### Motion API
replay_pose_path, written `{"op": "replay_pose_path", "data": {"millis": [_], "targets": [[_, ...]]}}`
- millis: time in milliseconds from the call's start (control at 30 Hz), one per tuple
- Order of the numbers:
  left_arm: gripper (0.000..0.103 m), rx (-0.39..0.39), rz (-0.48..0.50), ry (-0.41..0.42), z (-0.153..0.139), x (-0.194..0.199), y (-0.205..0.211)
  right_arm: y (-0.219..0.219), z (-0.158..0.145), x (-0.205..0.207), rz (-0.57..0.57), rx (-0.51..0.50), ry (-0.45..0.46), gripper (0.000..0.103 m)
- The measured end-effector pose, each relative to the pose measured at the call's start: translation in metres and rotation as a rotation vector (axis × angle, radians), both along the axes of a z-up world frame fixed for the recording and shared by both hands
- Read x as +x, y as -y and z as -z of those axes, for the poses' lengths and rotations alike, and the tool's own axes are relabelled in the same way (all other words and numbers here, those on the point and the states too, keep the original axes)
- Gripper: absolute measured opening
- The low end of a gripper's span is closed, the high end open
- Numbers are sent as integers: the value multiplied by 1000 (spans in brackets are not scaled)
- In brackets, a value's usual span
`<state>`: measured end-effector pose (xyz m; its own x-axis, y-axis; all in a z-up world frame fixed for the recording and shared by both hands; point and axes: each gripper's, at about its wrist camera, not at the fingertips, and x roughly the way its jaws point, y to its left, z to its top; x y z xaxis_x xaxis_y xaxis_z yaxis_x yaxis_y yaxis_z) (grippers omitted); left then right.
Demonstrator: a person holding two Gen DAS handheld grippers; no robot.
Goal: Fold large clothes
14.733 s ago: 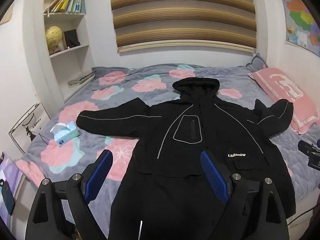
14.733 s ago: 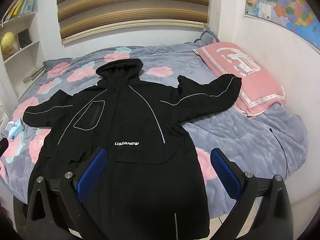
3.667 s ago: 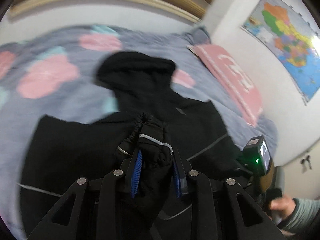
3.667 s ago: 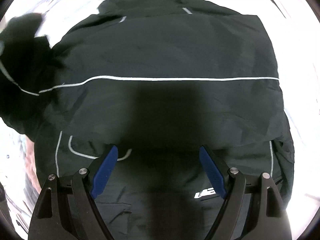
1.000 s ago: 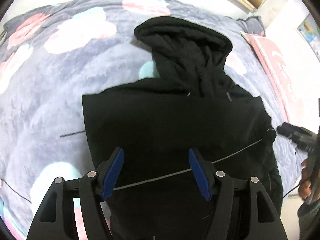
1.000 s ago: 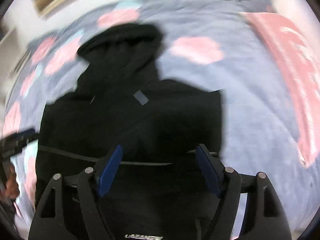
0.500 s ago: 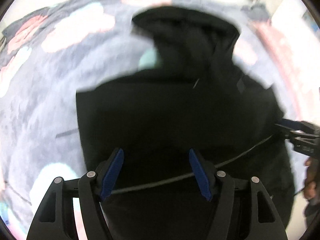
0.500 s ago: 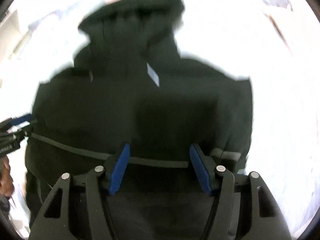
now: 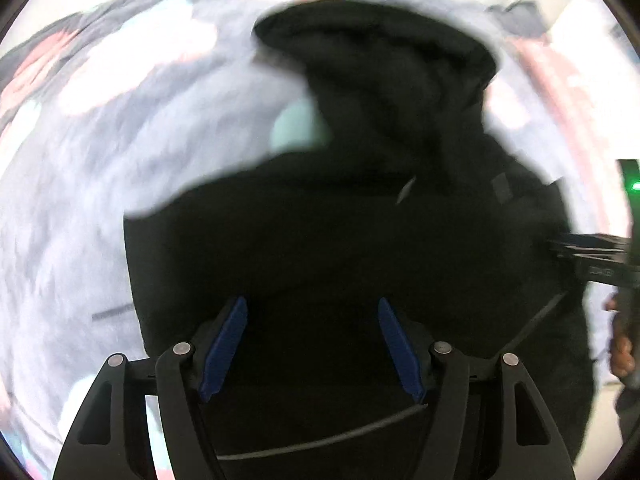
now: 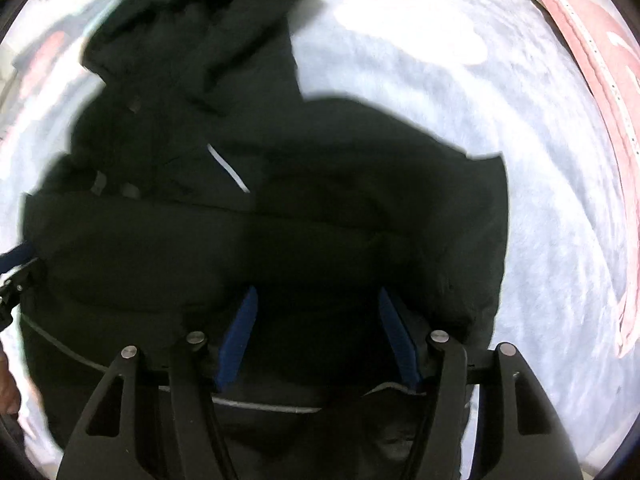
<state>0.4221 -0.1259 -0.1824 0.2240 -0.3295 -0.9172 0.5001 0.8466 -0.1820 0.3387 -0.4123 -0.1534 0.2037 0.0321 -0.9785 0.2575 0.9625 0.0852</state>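
Now two tongs, left tongs (image 9: pixel 312 340) and right tongs (image 10: pixel 320 332), gape over one jacket (image 9: pixel 340 240).

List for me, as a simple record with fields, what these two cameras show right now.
garment: black hooded jacket, sleeves folded in
hood: flat, far end
surface: grey floral bedspread
pillow: pink, right edge
left gripper: open, over the jacket
right gripper: open, low over the jacket; contact unclear
image: blurred
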Motion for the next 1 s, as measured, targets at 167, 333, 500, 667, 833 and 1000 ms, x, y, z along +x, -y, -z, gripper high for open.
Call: {"op": "replay_pose_path", "data": {"millis": [167,333,500,667,833,1000], "targets": [[69,-89,-24,108,-52,46,5,13,-63,22,-21,-31,167,65],[69,-97,-119,145,-54,120,22,43,-73,92,30,-15,247,66],[69,-137,-167,81,-25,162,27,59,-55,149,39,6,265,66],[69,-157,-153,18,4,190,46,53,-26,185,0,6,234,66],[68,-92,-182,21,39,229,68,52,19,219,-22,61,122,18],[44,-355,-208,51,-11,238,38,107,-7,190,204,215,292,9]]}}
